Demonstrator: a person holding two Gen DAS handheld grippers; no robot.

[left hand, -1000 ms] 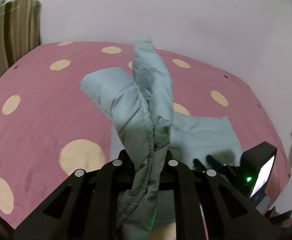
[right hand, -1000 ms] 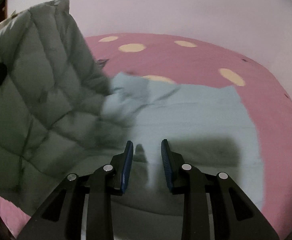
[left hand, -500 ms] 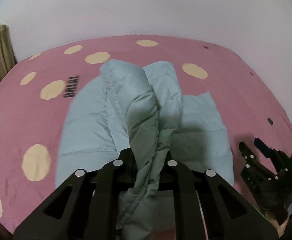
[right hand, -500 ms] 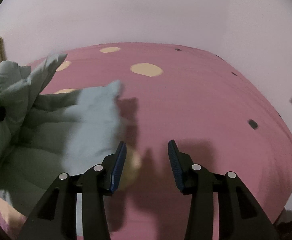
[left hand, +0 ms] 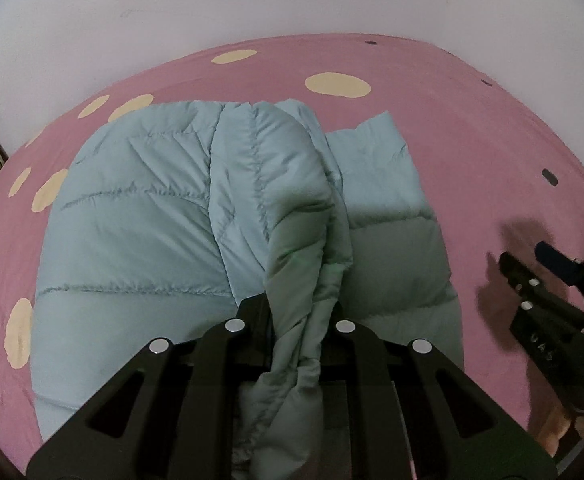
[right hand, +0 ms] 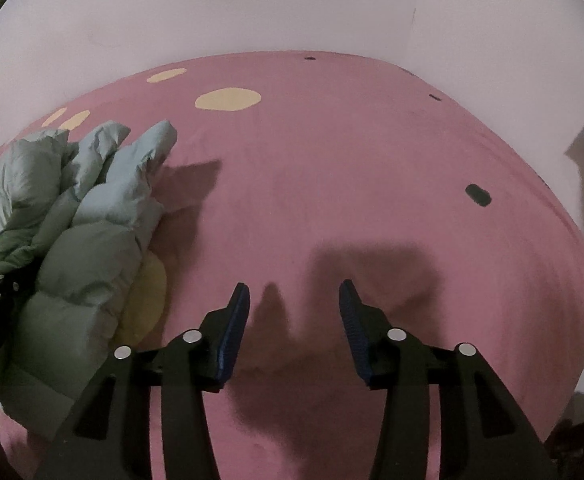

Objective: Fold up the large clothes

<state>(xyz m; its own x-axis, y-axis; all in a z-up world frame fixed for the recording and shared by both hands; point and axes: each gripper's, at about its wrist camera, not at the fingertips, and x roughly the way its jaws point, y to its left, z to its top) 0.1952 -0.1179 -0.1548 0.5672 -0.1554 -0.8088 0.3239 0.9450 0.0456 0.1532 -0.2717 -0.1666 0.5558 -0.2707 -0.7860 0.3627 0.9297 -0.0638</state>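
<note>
Left wrist view: the left tongs are clamped on a bunched fold of a pale blue-green quilted down jacket. The gathered fabric rises out of the jaws as a thick ridge and drapes forward over the rest of the garment. The jacket's body lies spread on the bed, which is covered by a pink sheet with cream dots. A flat panel of the jacket reaches out to the right of the ridge, part of it in shadow. At the right edge of this view the right tongs hang above bare pink sheet, well apart from the jacket, casting a dark shadow on the sheet beside them.

Right wrist view: the right tongs stand wide apart with nothing between the blue-padded fingers, pointing over bare sheet where their shadow falls. The jacket sits at the left of this view, heaped in puffy folds, with a sleeve-like end pointing toward the far side of the bed. A cream dot of the sheet shows just beside the jacket's near edge. A pale wall rises behind the bed.
</note>
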